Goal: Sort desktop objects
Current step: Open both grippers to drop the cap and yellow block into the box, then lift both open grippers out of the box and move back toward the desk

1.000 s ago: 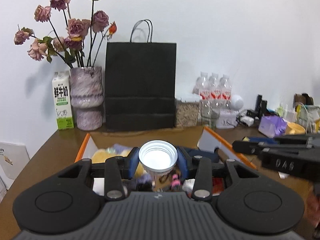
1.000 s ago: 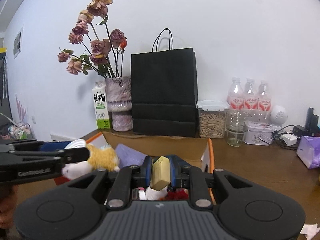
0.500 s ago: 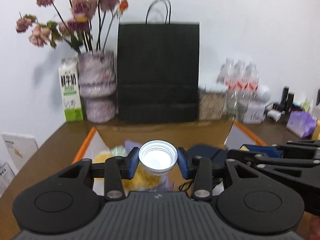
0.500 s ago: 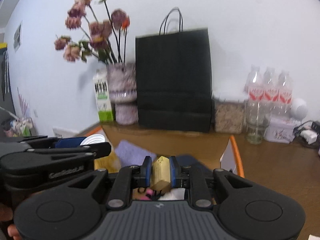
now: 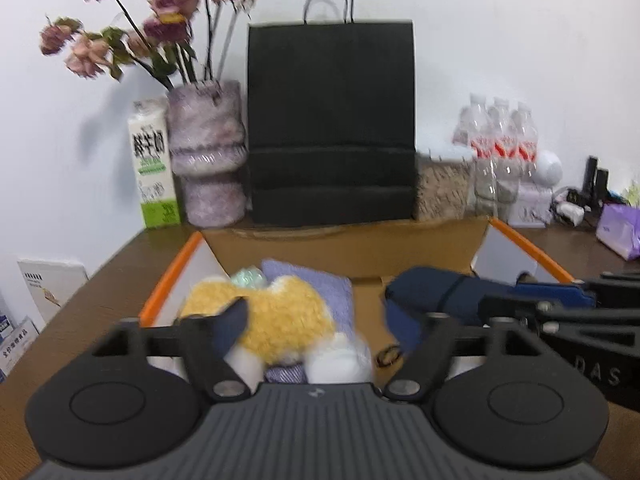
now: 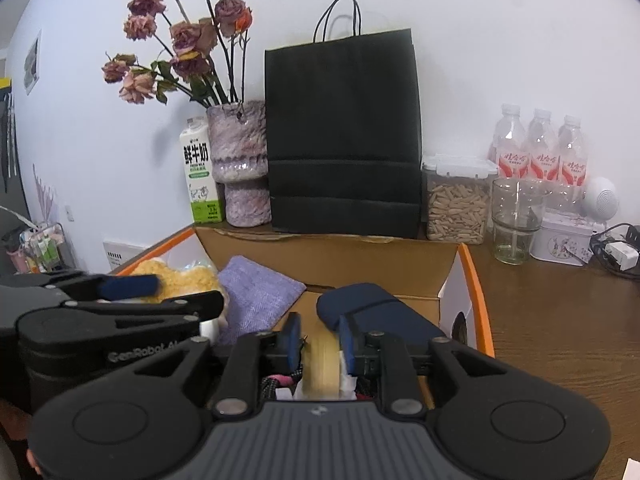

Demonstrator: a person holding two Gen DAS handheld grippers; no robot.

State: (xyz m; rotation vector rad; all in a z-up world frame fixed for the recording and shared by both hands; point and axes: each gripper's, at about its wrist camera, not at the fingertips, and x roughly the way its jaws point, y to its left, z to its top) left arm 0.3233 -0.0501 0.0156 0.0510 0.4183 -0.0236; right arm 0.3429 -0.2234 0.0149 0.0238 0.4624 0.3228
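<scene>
An open cardboard box (image 5: 348,252) with orange-edged flaps (image 6: 474,292) holds a yellow plush toy (image 5: 280,316), a purple cloth (image 6: 256,296) and a navy pouch (image 6: 376,312). My left gripper (image 5: 316,320) hangs over the plush and its jaws are opening wide with nothing gripped. A blurred white shape (image 5: 336,364) lies below them; I cannot tell if it is the white cup. My right gripper (image 6: 320,338) is over the box beside the pouch. Its jaws are opening, and a blurred tan block (image 6: 320,360) sits loose between the blue pads (image 6: 294,338).
Behind the box stand a black paper bag (image 6: 344,132), a purple vase of dried roses (image 6: 240,160) and a milk carton (image 6: 202,176). To the right are a seed jar (image 6: 456,200), water bottles (image 6: 540,148), a glass (image 6: 516,220), a tin (image 6: 564,240) and cables (image 6: 616,252).
Both grippers moved forward and down over the box. The left jaws spread and the white cup has left them. The right jaws parted and the tan block has dropped lower between the pads.
</scene>
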